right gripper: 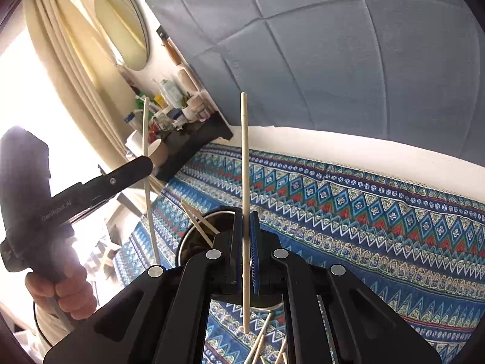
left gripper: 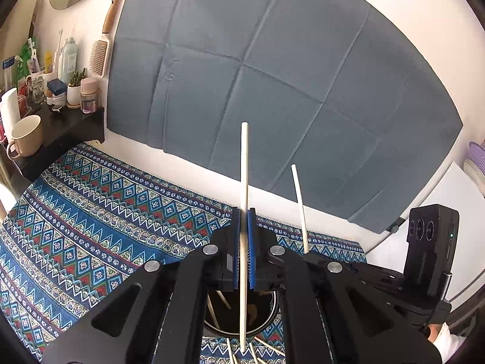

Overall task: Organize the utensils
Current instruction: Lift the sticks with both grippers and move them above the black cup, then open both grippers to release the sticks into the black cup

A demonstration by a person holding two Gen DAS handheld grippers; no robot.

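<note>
- Jaws of the left gripper (left gripper: 244, 236) are clamped on an upright chopstick (left gripper: 244, 182).
- Jaws of the right gripper (right gripper: 246, 236) are clamped on another chopstick (right gripper: 244, 166).
- A holder cup (right gripper: 194, 236) is seen at 9 o'clock of the right jaws, on the patterned cloth (right gripper: 363, 206).

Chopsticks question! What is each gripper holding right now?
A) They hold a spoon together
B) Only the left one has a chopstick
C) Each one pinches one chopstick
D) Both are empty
C: the left gripper is shut on a pale chopstick standing up between its blue pads, and the right gripper pinches its own chopstick the same way, above the round cup.
</note>
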